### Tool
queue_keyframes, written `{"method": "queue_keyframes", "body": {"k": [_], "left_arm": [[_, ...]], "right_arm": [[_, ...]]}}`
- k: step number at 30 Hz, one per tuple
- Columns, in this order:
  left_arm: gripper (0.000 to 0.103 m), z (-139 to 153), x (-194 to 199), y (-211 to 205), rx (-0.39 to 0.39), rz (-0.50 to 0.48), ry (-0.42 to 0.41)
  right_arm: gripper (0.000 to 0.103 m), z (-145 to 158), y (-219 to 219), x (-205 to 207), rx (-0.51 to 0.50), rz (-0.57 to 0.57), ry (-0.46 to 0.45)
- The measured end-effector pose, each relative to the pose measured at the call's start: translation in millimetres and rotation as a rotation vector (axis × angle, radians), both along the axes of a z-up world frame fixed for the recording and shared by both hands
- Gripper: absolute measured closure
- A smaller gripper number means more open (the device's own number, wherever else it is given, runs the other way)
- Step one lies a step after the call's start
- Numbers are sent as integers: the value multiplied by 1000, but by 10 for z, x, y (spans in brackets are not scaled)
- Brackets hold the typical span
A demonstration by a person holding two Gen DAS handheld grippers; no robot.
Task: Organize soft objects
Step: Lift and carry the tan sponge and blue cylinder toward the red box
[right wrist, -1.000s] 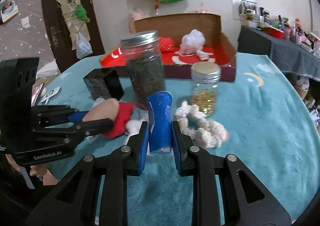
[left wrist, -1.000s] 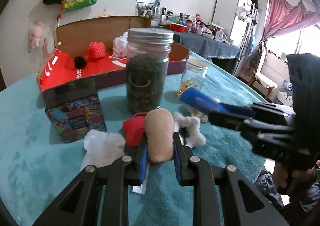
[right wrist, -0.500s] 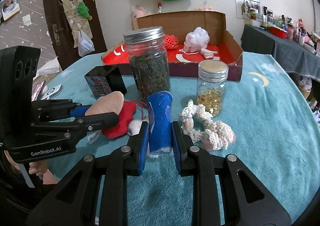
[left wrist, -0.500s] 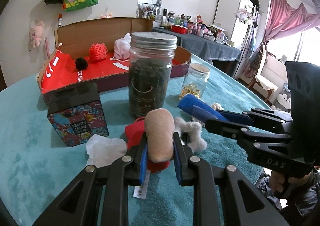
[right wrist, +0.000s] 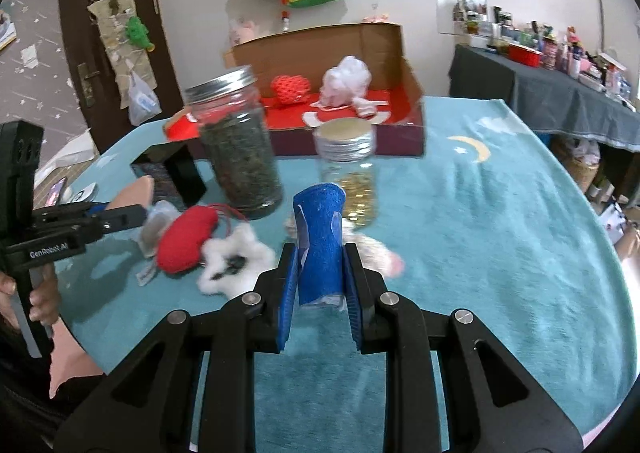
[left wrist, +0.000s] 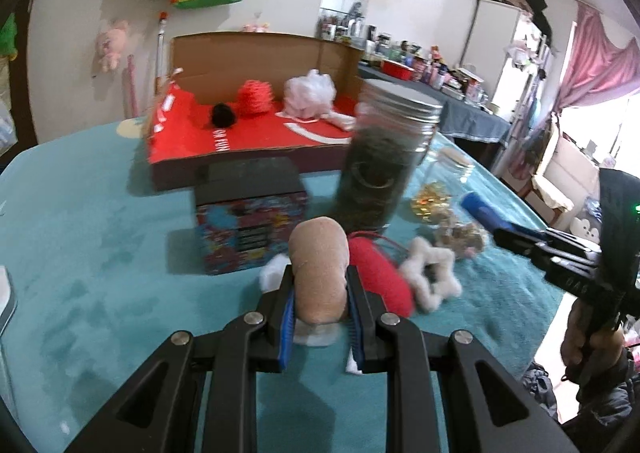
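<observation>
Grippers at work over a teal tablecloth (right wrist: 500,237): the left gripper (left wrist: 320,303) is clamped on a tan plush toy (left wrist: 318,269), while the right gripper (right wrist: 320,277) pinches a blue felt piece (right wrist: 320,241). A red plush heart (right wrist: 186,241) and white fluffy star (right wrist: 234,257) lie between them, near a tall jar (right wrist: 236,149). Behind, an open cardboard box (left wrist: 256,121) holds other soft items.

Soft daylight from a blown-out window (left wrist: 596,121) at right, motion blur, strong fisheye bending, dark vignetted corners.
</observation>
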State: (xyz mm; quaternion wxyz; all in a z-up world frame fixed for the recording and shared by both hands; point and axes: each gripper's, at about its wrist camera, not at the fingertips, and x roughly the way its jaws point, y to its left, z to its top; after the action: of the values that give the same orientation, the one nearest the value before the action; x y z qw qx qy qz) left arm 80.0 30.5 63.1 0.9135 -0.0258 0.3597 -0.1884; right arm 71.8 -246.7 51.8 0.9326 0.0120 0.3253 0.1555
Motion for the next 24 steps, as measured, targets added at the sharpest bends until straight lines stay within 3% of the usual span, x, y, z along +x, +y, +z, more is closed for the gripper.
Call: {"method": "queue_keyframes", "body": {"k": [13, 24], "left_arm": [[80, -87, 70, 551, 65, 123, 22], [80, -142, 473, 667, 183, 51, 37]], "right_arm": [[82, -40, -349, 180, 11, -68, 43], [82, -63, -477, 530, -4, -30, 91]]}}
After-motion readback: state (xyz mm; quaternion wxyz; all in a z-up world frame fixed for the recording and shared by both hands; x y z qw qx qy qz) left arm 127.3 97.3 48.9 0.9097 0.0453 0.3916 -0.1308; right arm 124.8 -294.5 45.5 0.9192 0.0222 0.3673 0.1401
